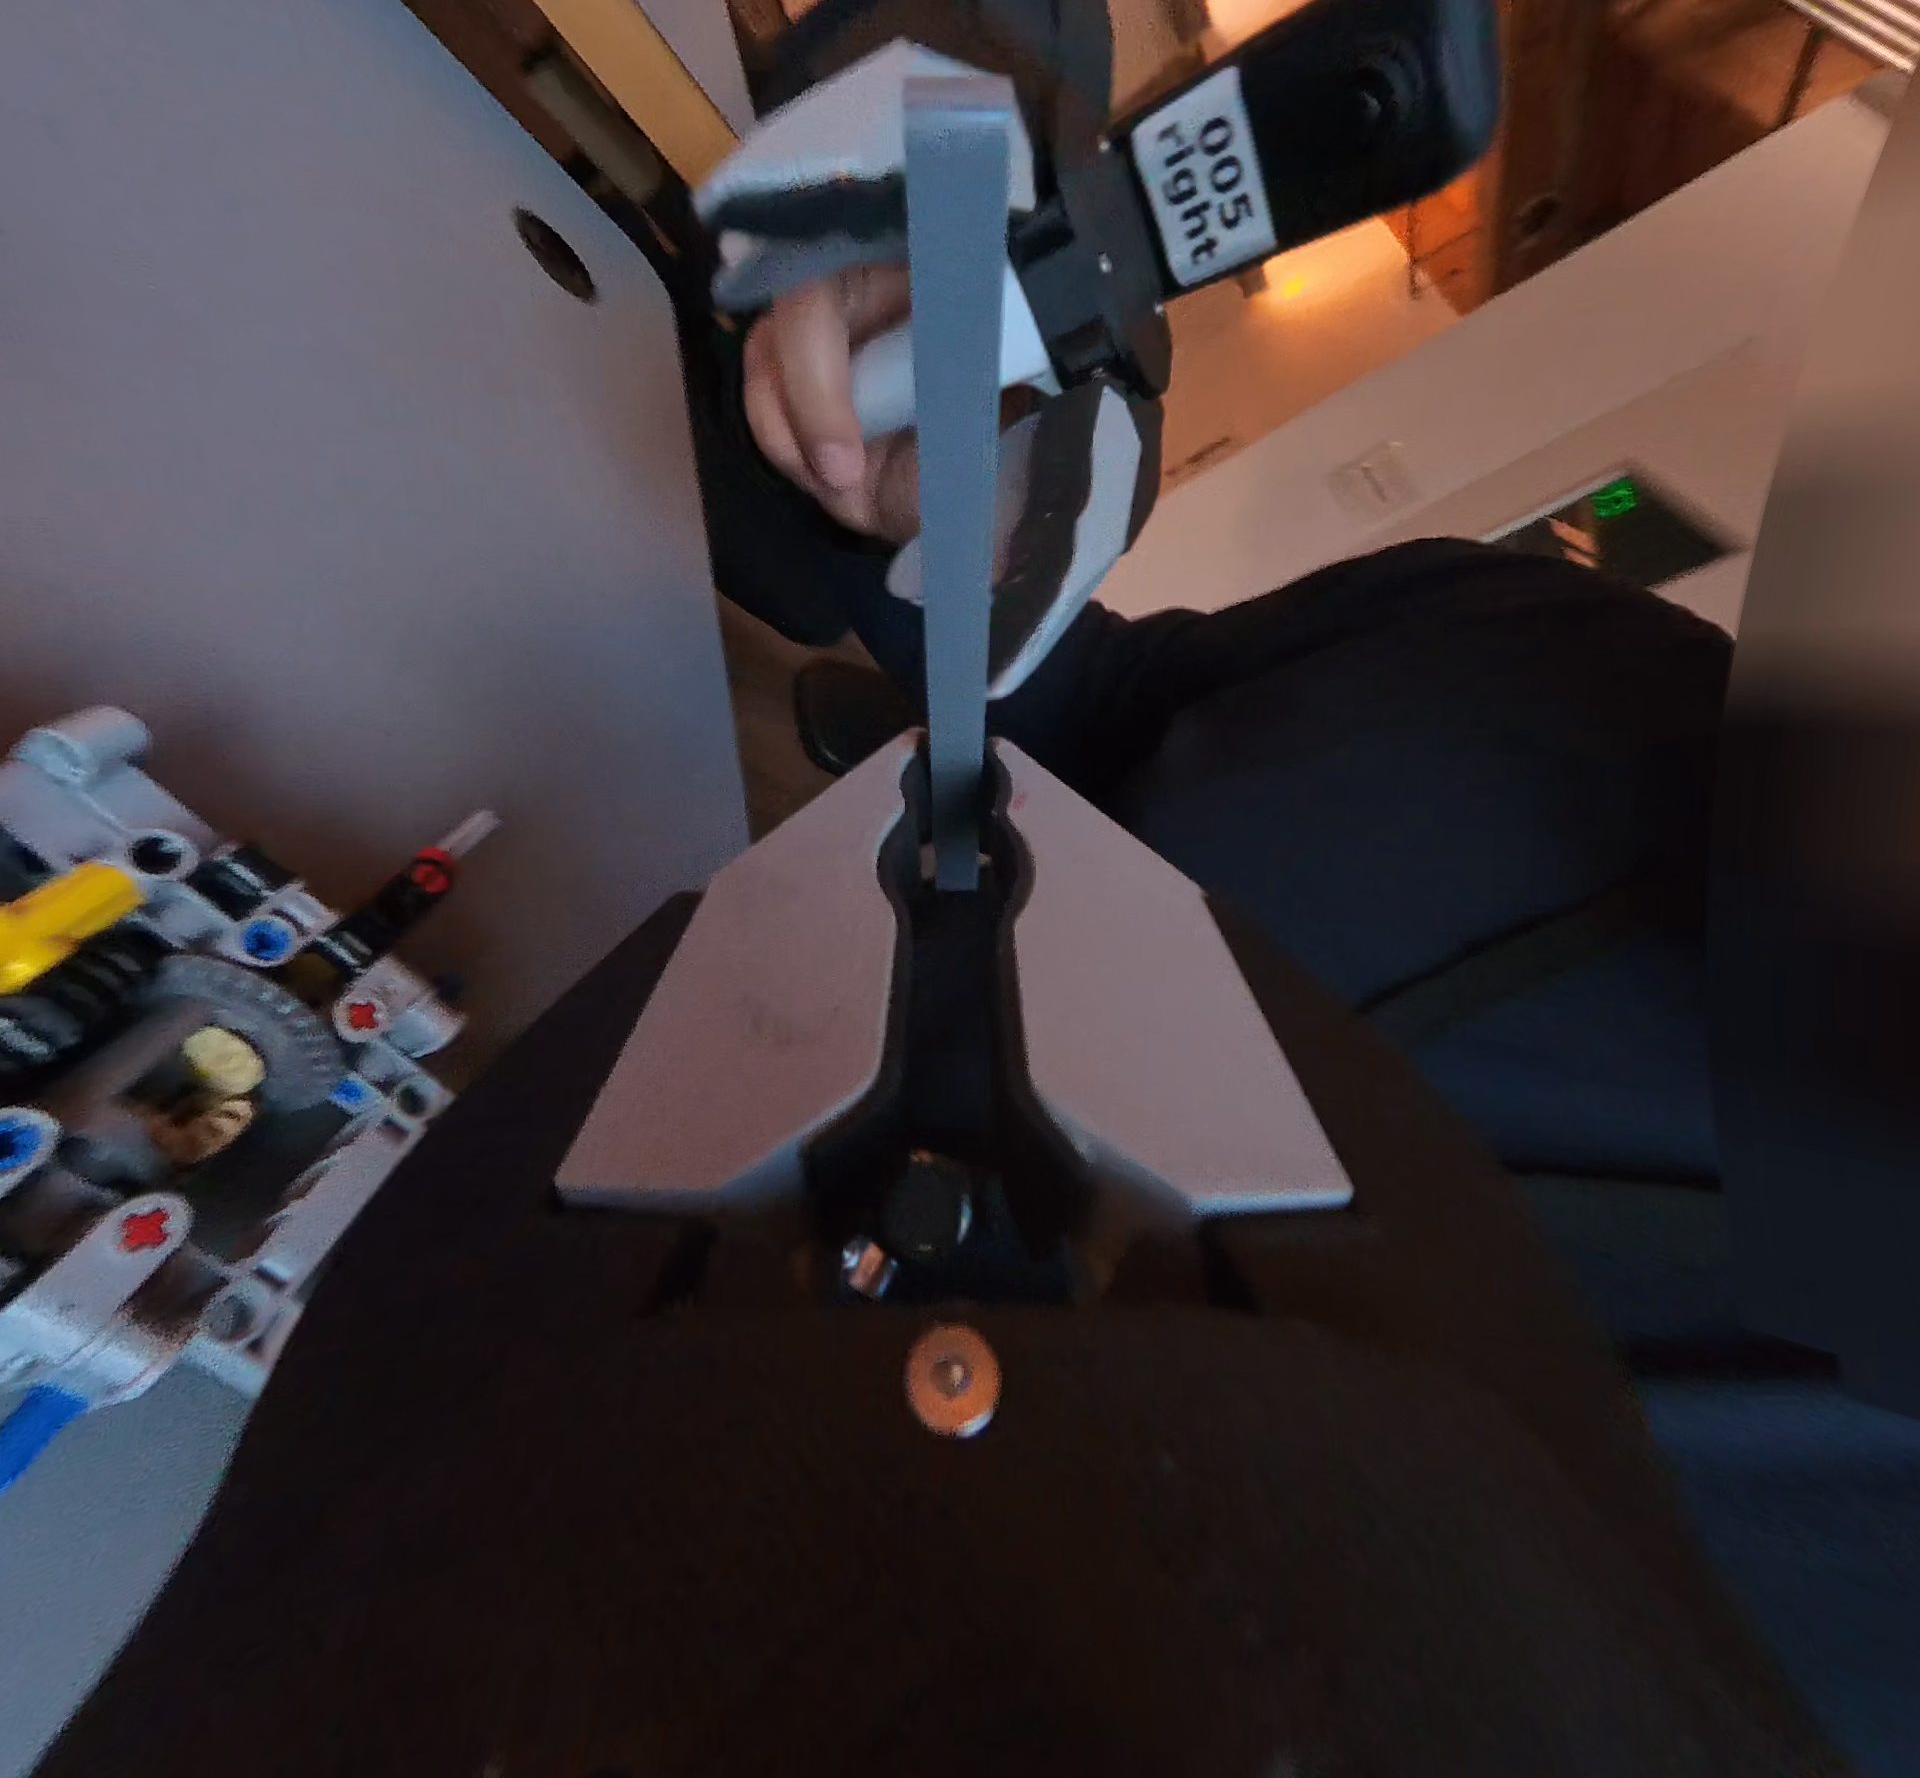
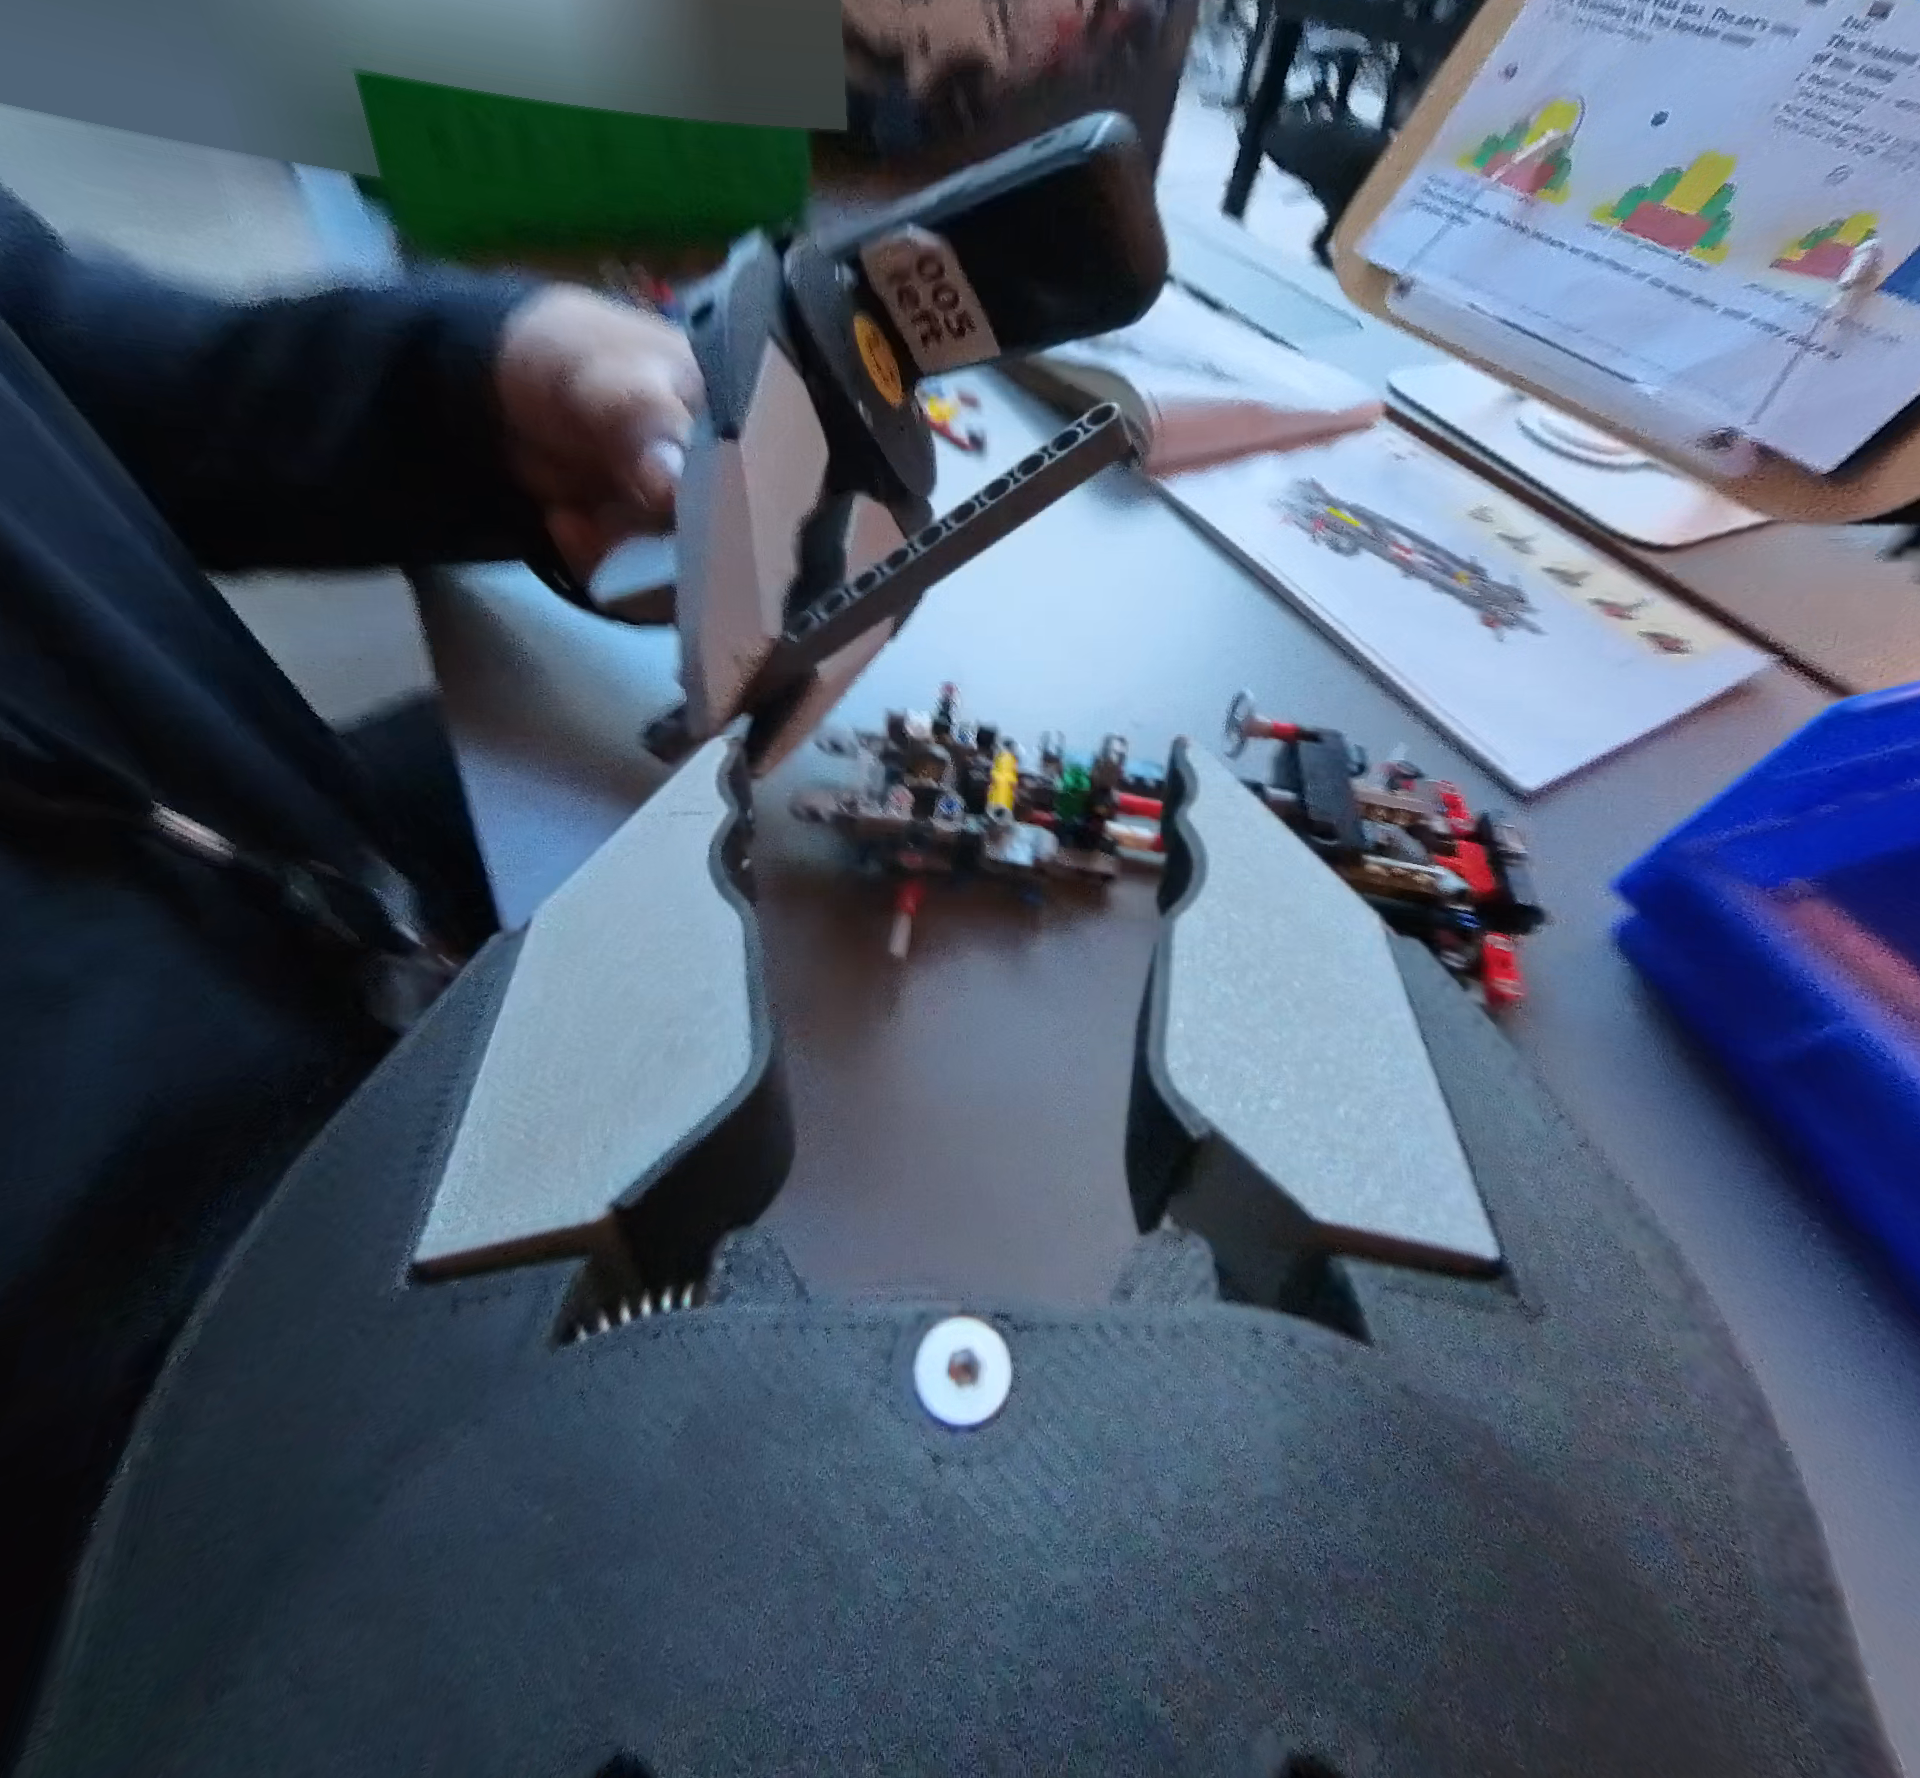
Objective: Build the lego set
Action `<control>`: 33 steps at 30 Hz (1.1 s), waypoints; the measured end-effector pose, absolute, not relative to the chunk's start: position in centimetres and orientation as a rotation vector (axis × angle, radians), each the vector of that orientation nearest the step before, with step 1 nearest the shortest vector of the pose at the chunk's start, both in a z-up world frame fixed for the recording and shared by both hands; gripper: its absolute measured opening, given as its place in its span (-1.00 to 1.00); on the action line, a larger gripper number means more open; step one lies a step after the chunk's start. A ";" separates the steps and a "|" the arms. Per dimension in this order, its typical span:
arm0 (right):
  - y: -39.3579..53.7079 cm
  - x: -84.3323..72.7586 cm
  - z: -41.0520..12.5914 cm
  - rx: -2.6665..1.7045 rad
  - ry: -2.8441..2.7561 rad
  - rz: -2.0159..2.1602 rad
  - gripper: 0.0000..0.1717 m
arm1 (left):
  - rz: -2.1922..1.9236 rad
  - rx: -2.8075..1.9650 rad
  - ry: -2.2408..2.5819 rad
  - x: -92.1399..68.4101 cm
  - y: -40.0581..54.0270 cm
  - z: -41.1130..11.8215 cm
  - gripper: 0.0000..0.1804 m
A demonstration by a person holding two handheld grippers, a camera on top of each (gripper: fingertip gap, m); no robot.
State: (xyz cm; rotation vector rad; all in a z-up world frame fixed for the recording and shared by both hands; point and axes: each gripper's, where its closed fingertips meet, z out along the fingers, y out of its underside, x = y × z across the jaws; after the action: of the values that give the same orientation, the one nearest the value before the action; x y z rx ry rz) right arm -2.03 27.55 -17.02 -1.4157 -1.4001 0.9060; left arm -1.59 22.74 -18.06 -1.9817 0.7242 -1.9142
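Left hand-held gripper pinches a long grey beam by its end; keep it clamped. Right hand-held gripper, beside the beam, gapes wide, holding nothing.

Left wrist view close behind its own fingers, tilted upward off the table edge toward the right gripper, right wrist view low over the table, facing the left gripper, shared: grey perforated beam, brick assembly.

Matt grey plastic beam; gripper plates look grainy and matt. Glossy blue plastic bin, smooth paper booklet, smooth pale surface.
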 end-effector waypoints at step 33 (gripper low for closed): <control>25.5 -0.3 -19.7 -0.892 -2.185 -0.002 -0.55 | -2.136 -2.327 1.118 0.6 16.8 -22.2 -0.93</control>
State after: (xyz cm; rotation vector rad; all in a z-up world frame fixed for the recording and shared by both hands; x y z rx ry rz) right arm -0.33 25.45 -19.68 -0.8923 -2.1853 -0.0021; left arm 0.56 16.81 -22.23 -2.3268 1.1179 -2.1357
